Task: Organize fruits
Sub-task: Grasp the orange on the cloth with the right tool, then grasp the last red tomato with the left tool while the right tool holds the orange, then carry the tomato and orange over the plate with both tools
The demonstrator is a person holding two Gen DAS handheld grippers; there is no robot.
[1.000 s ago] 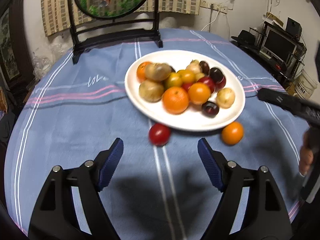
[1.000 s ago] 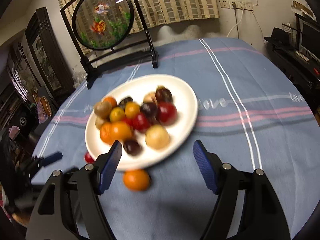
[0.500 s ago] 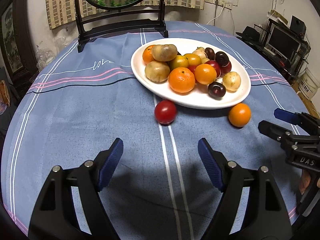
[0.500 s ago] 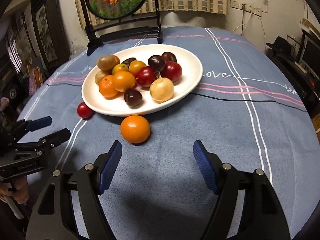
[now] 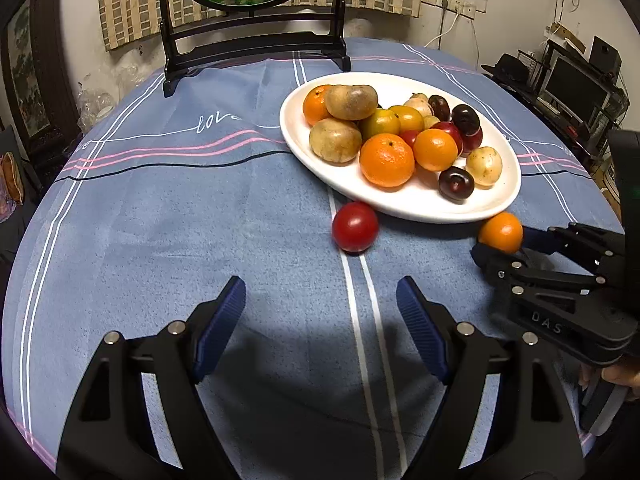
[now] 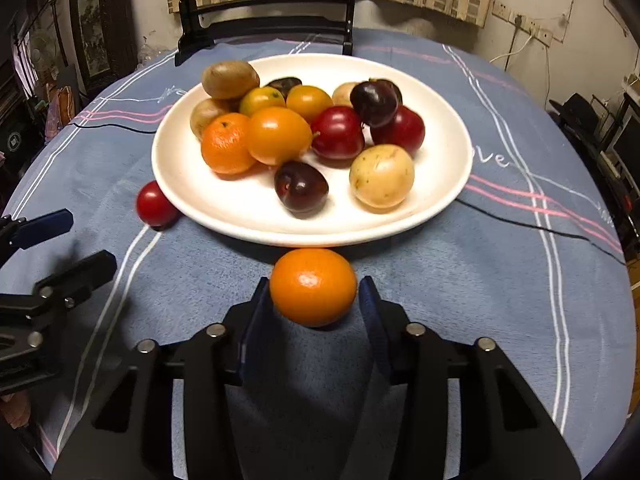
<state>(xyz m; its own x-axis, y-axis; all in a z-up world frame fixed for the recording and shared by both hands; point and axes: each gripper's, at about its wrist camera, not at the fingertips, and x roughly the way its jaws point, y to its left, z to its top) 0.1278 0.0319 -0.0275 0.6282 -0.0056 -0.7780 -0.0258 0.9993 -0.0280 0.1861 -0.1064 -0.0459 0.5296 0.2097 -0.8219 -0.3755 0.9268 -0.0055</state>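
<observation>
Right tongs bracketing loose orange at plate edge

Now the loose orange (image 6: 313,286) sits on the table (image 6: 480,300) just in front of the white plate (image 6: 448,200), between the pads of the right tongs (image 6: 312,304), which are narrowed around it; contact on either pad cannot be told. Left tongs (image 5: 320,312) are wide, holding nothing, near the red tomato (image 5: 355,227) that lies just beside the plate's front rim. Orange looks light, firm, round and rolls easily; best grip is across the widest middle with a gentle squeeze. Tomato likely softer, smooth, bruises easily. Readable writing: "love" on the tablecloth beside the plate, "DAS" on the right tongs body.
</observation>
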